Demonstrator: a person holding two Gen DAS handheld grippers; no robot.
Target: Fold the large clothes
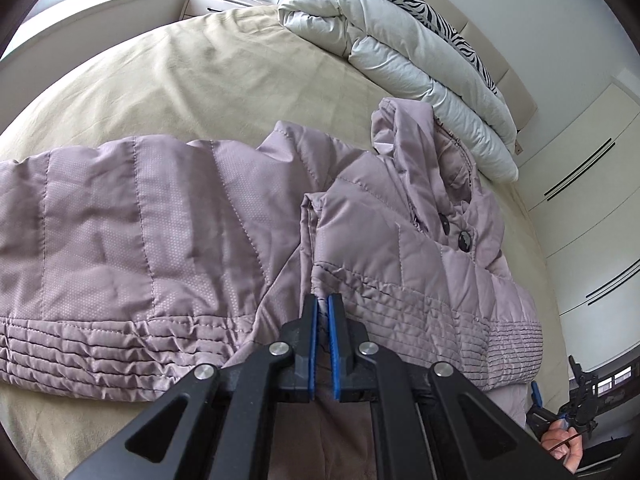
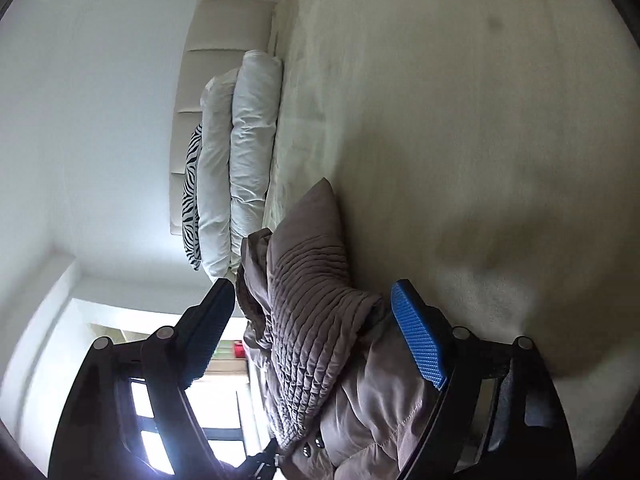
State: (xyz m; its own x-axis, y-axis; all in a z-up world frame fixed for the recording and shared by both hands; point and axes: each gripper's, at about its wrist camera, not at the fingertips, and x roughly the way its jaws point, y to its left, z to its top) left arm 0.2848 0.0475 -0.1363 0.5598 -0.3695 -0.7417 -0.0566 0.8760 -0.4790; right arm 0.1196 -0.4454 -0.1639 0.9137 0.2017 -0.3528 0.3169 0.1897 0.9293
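Below the left claw [image 1: 322, 304] the mauve jacket [image 1: 168, 240] lies spread on the beige bed [image 1: 160, 80], and the claw's blue pads [image 1: 333, 344] are nearly together with only a sliver of gap; whether fabric is pinched there, I cannot tell. Over at the right claw [image 2: 316, 292], the jaws stand wide apart with a bunched fold of jacket [image 2: 316, 320] between them, resting against the blue pad [image 2: 418, 340].

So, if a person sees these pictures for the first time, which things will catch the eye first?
Probably the mauve quilted jacket, spread over the beige bed, with the left gripper nearly shut at its hem. In the right wrist view the right gripper stands wide open around a bunched part of the same jacket. Behind, a rolled white duvet and a zebra-striped pillow lie by the headboard.
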